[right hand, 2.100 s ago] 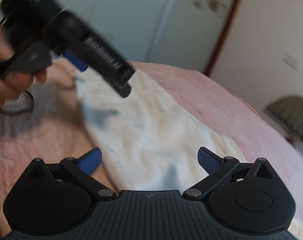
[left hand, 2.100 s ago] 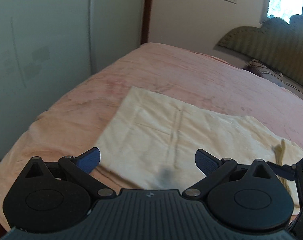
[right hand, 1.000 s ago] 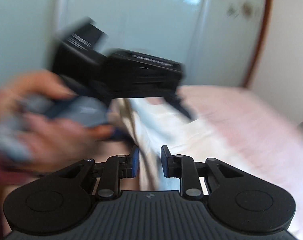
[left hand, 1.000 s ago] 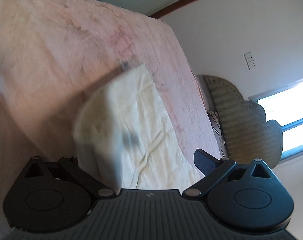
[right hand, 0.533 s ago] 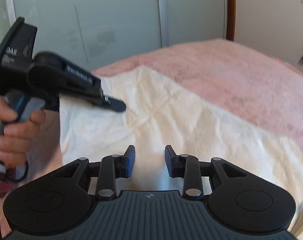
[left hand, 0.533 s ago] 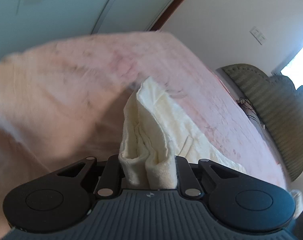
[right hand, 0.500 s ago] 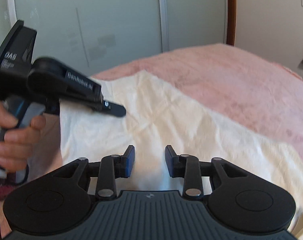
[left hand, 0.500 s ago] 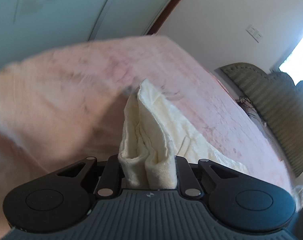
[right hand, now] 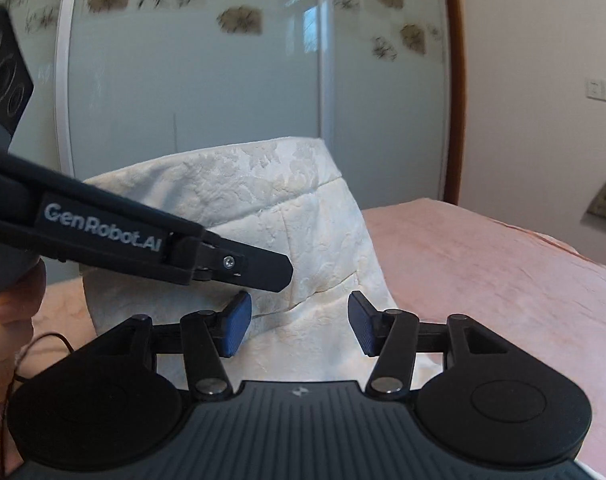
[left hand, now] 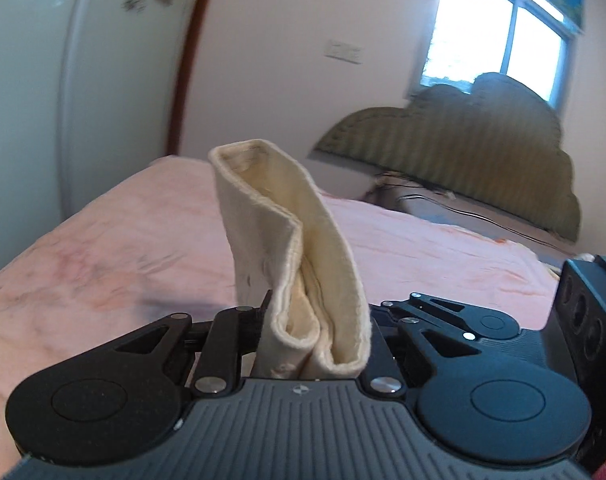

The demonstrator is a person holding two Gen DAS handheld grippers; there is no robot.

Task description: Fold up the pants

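The room is a bedroom: a bed point(left hand: 423, 248) with a pink cover fills the lower part of both views, a scalloped olive headboard point(left hand: 455, 160) stands against the far wall under a bright window point(left hand: 499, 28), and a frosted sliding door point(right hand: 191, 92) with faint flower prints closes the side behind the foot of the bed.

The pants point(left hand: 303, 264) are cream-white with a woven pattern. One folded end of them is lifted off the bed and stands up in front of the left wrist camera, doubled so that the hem edges make a narrow loop. In the right wrist view the same cloth point(right hand: 271, 216) rises like a wide tent above the cover, and its lower part runs down toward that camera.

The left gripper point(left hand: 315, 344) has its fingers closed on this folded end; the cloth is pressed between them and hides the pads. Its jaws are opening slightly at this moment, but the fabric is not free. From the right wrist view the left gripper point(right hand: 279, 268) comes in from the left side, held by a hand point(right hand: 11, 312) (only some fingers of it show), and its tip lies against the raised cloth.

The right gripper point(right hand: 299, 324) has its blue fingers point(right hand: 235, 324) apart, and they are opening wider. The pants lie behind the gap, and the pads do not press on them.
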